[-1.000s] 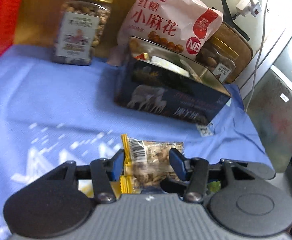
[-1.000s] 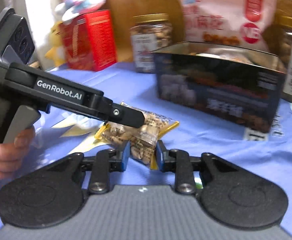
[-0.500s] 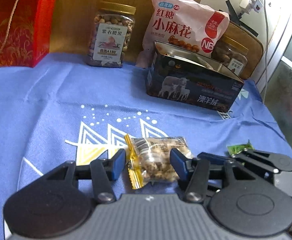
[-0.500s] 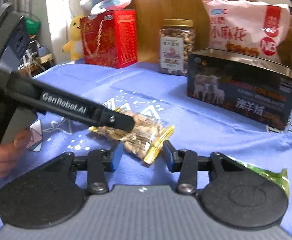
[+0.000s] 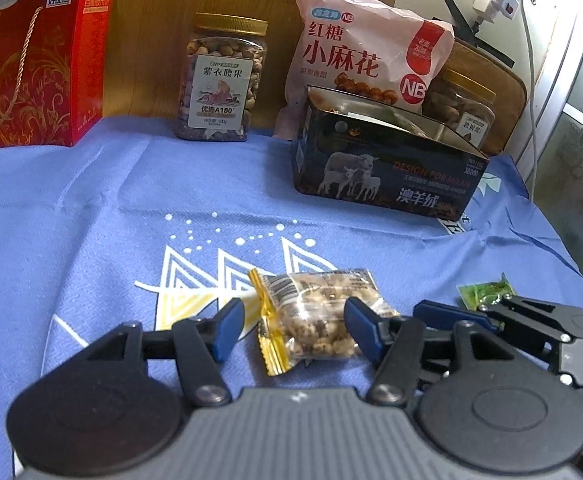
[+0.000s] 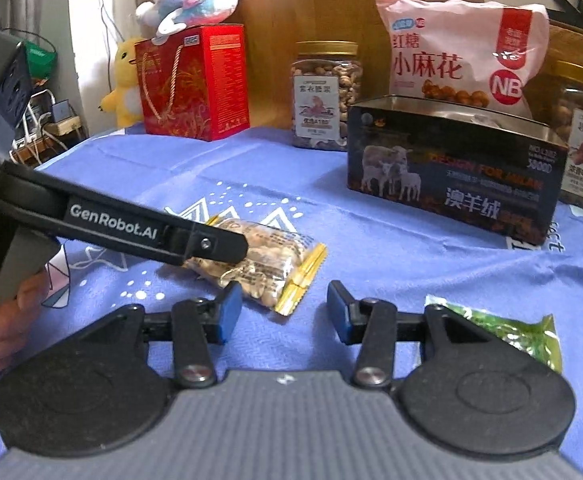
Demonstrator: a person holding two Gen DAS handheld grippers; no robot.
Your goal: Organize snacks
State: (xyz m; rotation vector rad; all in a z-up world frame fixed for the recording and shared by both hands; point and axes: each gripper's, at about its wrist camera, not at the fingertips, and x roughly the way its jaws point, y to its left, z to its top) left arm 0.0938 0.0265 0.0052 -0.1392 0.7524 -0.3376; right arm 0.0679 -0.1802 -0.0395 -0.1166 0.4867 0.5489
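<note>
1. Between the left gripper's (image 5: 293, 330) blue pads lies the nut pack (image 5: 315, 312), flat on the cloth (image 5: 111, 220); the jaws are opening, with a gap showing on the left side.
2. Right gripper (image 6: 279, 312): jaws apart, gripping nothing, the pack's gold edge just ahead of its left pad.
3. My read: one gripper should take it. Square up, straddle the pack's middle, close gently so the nuts aren't crushed.
4. Beyond both grippers stands the open tin (image 5: 387, 164), the likely home.
5. A green pack (image 6: 507, 332) waits right of the right gripper.
</note>
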